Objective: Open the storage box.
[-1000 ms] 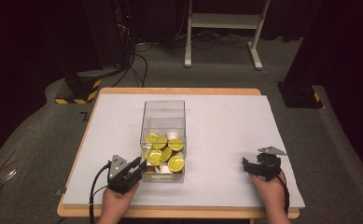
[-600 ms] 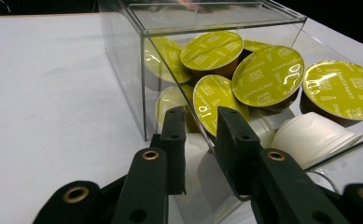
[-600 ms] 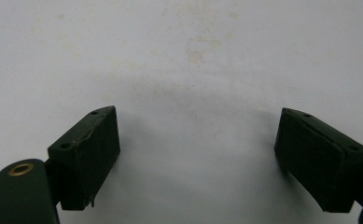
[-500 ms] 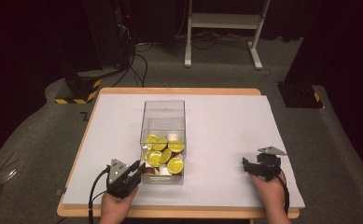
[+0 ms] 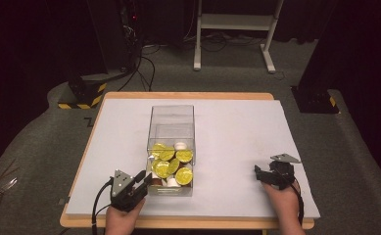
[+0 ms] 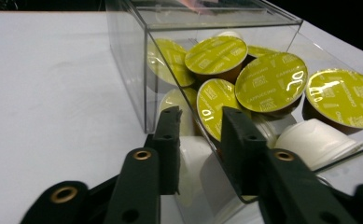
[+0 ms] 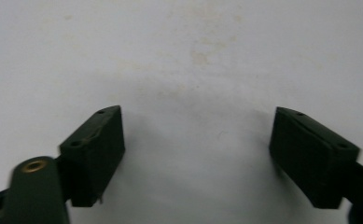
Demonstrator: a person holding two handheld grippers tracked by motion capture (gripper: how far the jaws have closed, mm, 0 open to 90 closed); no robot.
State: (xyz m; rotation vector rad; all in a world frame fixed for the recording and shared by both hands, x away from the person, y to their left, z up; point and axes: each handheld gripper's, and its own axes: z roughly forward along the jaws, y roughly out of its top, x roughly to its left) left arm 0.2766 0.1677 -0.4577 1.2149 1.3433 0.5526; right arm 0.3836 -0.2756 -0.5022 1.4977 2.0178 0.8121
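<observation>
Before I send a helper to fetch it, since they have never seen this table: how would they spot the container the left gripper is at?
On the white table sheet, look near the front edge, left of centre. There stands a clear plastic box, the left gripper at its near corner. It is see-through and holds yellow-lidded capsules.

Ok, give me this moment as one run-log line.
left tool: open, jaws astride near corner wall of clear box | right tool: open, apart from box, over white table cover | box: yellow-lidded capsules inside
</observation>
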